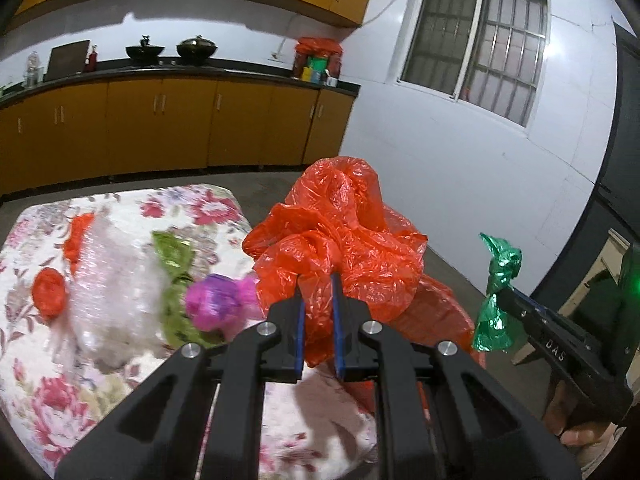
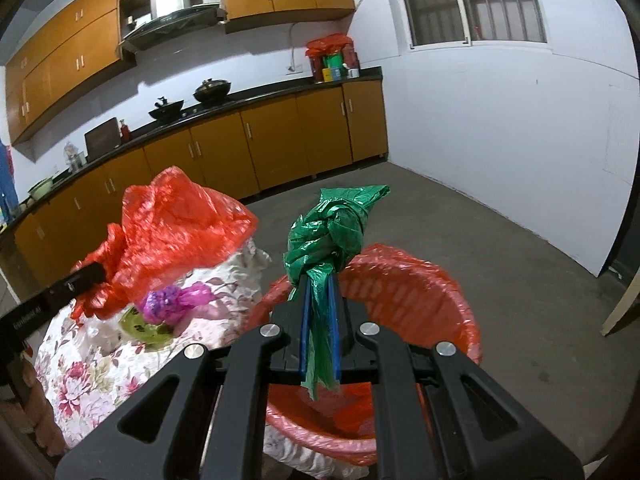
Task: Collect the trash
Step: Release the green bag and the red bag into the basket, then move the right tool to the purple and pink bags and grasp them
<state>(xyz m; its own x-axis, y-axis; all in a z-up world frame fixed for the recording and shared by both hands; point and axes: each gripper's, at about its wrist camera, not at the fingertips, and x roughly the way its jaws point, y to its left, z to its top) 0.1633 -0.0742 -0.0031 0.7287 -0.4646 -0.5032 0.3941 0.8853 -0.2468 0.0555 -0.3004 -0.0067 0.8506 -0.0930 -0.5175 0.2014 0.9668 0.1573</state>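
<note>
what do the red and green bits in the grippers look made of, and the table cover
Red bag in the left gripper: thin glossy plastic film, crinkled and translucent. Green piece in the right gripper: similar shiny plastic film, twisted into a knot, sharp creases catching light. Table cover: looks like matte printed fabric with flowers, draping softly at the edge; could be soft vinyl.

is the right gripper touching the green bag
Touching. The right wrist view shows the right gripper shut on the knotted green bag, plastic pinched between both blue pads.
</note>
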